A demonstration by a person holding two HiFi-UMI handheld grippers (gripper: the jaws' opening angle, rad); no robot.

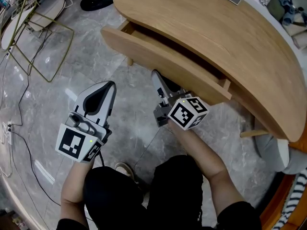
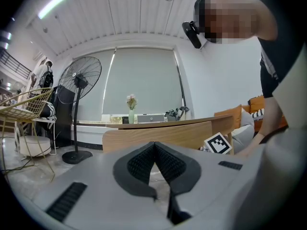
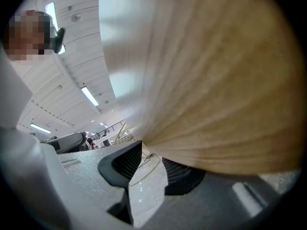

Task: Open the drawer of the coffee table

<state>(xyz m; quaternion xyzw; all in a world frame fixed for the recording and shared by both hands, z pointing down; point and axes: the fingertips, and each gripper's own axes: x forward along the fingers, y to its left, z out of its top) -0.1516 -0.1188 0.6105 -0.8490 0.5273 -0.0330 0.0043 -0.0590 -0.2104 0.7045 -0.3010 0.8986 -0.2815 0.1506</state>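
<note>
Beneath curved wooden tabletop (image 1: 216, 37), bowed drawer (image 1: 163, 61) seems ajar.

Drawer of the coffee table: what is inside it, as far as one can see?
Only a narrow strip inside the drawer shows: shadowed wood, no items visible. The tabletop covers the rest.
</note>
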